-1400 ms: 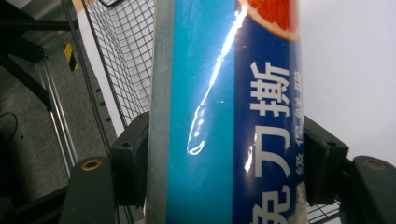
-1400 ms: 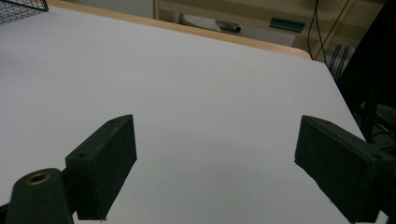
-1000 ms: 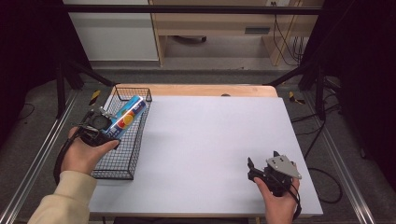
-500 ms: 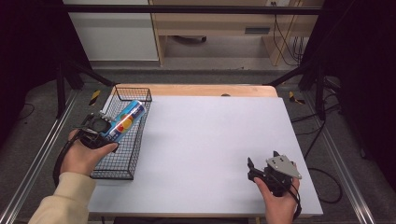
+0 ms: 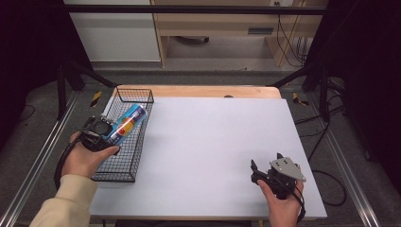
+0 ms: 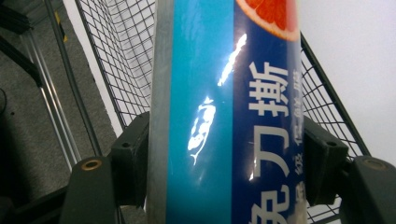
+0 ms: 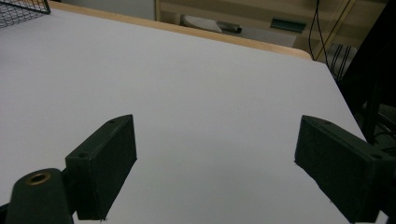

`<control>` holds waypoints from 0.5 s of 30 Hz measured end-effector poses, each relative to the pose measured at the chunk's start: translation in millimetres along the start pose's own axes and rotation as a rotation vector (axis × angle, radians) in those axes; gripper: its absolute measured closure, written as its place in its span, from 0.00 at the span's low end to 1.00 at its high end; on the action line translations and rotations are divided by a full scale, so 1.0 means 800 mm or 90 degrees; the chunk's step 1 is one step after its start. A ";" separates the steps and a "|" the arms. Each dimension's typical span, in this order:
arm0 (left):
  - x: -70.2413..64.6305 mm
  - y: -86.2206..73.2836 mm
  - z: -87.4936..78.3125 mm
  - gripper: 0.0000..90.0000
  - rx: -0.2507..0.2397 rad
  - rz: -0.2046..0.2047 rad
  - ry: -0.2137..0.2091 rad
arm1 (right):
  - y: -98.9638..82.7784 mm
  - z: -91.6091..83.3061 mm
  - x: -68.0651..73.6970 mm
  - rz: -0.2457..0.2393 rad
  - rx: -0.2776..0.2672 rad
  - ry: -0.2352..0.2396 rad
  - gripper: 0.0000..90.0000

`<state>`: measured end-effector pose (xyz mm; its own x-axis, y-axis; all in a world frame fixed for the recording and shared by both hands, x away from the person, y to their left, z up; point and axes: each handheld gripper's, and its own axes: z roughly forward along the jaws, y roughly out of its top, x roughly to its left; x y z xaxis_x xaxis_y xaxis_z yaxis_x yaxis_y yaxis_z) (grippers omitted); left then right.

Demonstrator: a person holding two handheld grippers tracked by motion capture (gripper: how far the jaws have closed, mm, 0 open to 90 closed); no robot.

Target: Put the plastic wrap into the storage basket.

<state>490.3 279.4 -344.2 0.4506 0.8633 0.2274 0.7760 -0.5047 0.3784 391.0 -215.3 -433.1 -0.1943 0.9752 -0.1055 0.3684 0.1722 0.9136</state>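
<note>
White tabletop (image 5: 213, 142), wooden far edge, wire basket (image 5: 135, 94), dark room beyond.

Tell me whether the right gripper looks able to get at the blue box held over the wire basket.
Probably yes: the right gripper is open and the white table lies bare between it and the blue box, though the left gripper already clamps the box.

Wooden shelf unit (image 5: 222, 28) behind table (image 5: 222, 137)

Blue-teal box (image 6: 229, 116), orange fruit print; black wire basket (image 5: 124, 156); white table (image 5: 213, 142).
</note>
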 end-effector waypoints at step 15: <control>0.004 0.006 0.008 0.35 0.018 -0.024 0.005 | 0.000 0.000 0.001 0.002 0.002 0.003 0.14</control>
<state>498.1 279.9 -347.5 0.4178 0.8813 0.2207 0.8046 -0.4717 0.3608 391.1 -214.8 -433.5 -0.1975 0.9751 -0.1007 0.3716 0.1695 0.9128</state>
